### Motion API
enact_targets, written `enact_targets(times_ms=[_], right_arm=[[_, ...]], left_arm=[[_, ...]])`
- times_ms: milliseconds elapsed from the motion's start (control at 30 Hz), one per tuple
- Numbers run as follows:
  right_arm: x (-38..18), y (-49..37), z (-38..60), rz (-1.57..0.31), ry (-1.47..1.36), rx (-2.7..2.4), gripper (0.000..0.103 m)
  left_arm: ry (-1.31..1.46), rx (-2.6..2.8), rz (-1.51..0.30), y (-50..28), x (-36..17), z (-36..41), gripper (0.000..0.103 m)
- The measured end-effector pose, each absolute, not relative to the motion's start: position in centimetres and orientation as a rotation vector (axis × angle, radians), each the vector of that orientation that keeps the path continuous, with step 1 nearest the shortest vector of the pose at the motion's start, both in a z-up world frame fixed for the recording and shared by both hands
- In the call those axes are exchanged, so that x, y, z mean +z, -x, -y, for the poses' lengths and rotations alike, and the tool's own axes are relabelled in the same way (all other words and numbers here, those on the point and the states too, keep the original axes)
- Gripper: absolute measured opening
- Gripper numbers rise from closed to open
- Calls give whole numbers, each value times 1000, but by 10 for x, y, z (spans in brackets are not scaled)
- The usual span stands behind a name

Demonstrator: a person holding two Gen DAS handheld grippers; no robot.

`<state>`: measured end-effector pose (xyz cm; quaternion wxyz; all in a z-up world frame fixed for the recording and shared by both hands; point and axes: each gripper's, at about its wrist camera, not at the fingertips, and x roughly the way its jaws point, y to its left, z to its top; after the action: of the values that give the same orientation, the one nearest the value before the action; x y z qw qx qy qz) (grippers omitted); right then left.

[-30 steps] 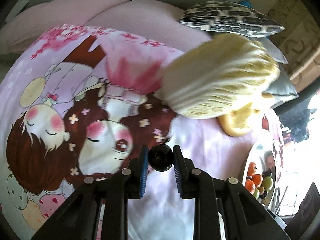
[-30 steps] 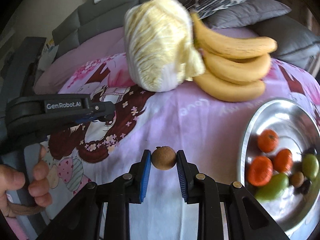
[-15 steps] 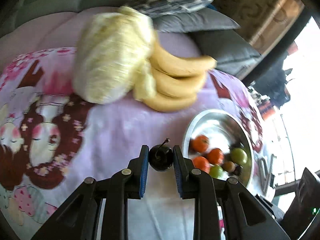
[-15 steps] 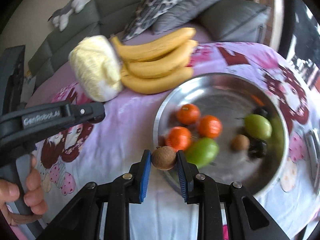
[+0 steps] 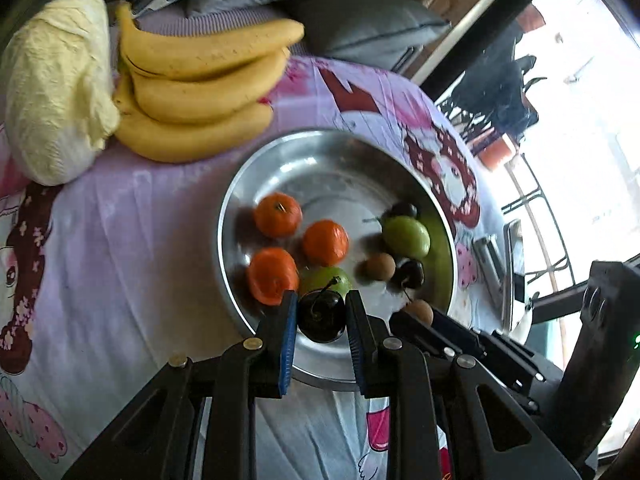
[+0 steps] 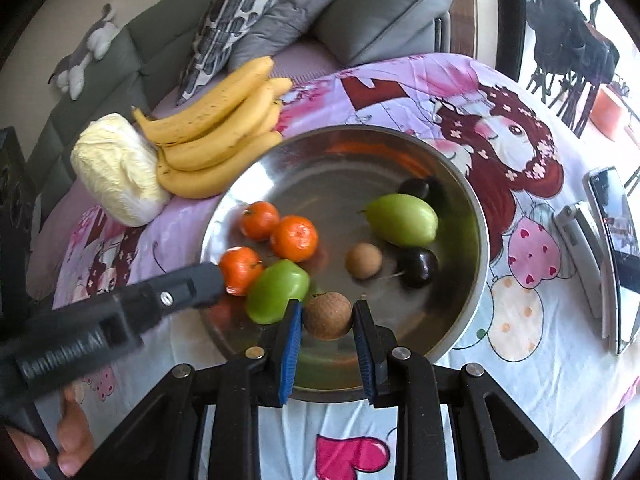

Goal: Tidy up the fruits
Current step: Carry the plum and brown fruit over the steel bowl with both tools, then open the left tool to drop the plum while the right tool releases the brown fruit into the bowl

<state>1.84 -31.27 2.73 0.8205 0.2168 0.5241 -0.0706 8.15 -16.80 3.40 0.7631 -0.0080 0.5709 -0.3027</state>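
Fruit delivery is the step in hand. The left tool [image 5: 321, 316] pinches a dark cherry [image 5: 322, 316] over the near rim of the steel bowl [image 6: 478, 224]; the right tool [image 6: 327, 316] pinches a small brown fruit [image 6: 327, 315] over the bowl's near side. Each looks ready to drop, so the next move calls for lowering a little and spreading the jaws over bare metal.

Inside the bowl lie three tangerines [image 6: 294, 238], two green fruits [image 6: 402, 220], another brown fruit [image 6: 363, 261] and two more cherries [image 6: 417, 267]. The near green fruit [image 6: 277, 297] sits just left of the right tool and could be knocked. The two tools crowd close together.

Bananas [image 6: 216, 136] and a cabbage [image 6: 118, 170] rest on the tabletop at far left; a phone [image 6: 610, 240] lies right.
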Motion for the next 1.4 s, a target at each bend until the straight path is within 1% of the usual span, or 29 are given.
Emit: enact_targets(times_ms=[667, 1400], right_arm=[[9, -17, 327, -1152, -474, -168, 28], [-1, -19, 324, -1196, -455, -170, 28]], left_arm=[[-50, -634, -1301, -79, 7, 186, 25], [-43, -616, -1307, -81, 7, 183, 25]])
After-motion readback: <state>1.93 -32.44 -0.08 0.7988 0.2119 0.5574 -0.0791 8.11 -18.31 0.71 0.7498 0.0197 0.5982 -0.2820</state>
